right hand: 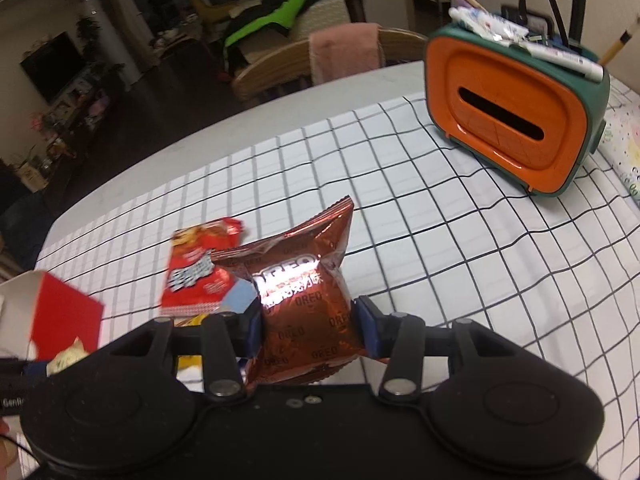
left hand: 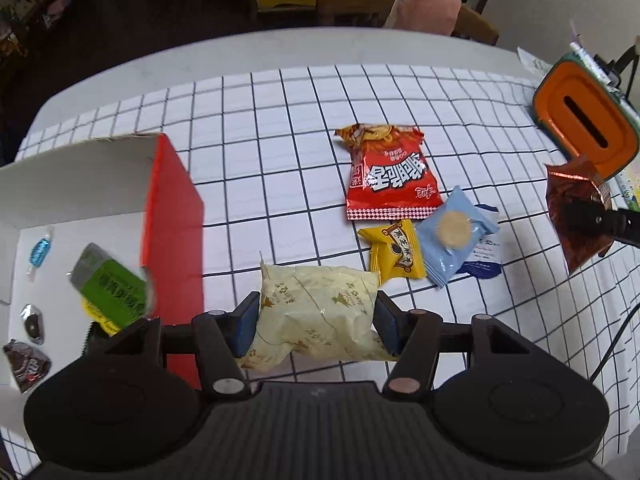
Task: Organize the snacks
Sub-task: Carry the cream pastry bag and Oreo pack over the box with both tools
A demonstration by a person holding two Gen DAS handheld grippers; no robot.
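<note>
The left hand-held gripper point(left hand: 316, 326) clamps a cream pack point(left hand: 316, 312) across its middle, lifted off the checked counter point(left hand: 280, 140) beside the red box point(left hand: 172, 216), while the right hand-held gripper point(right hand: 308, 328) pinches a brown Oreo pack point(right hand: 304, 300) by its sides, also in the air. Both packs look light, puffed and crinkly; their film is likely slick, so a hold across the padded middle, as here, seems safer than one on the sealed ends, and a hard squeeze could crush what is inside. The box already holds a green pack point(left hand: 108, 284) and small wrapped sweets point(left hand: 40, 250). Past the left gripper, a yellow pack point(left hand: 396, 250), a blue pack point(left hand: 456, 236) and a red bag point(left hand: 388, 176) lie together on the counter, still to be sorted. Farther back stands an orange tissue holder point(right hand: 516, 120), with chairs point(right hand: 344, 56) beyond the counter's edge.
</note>
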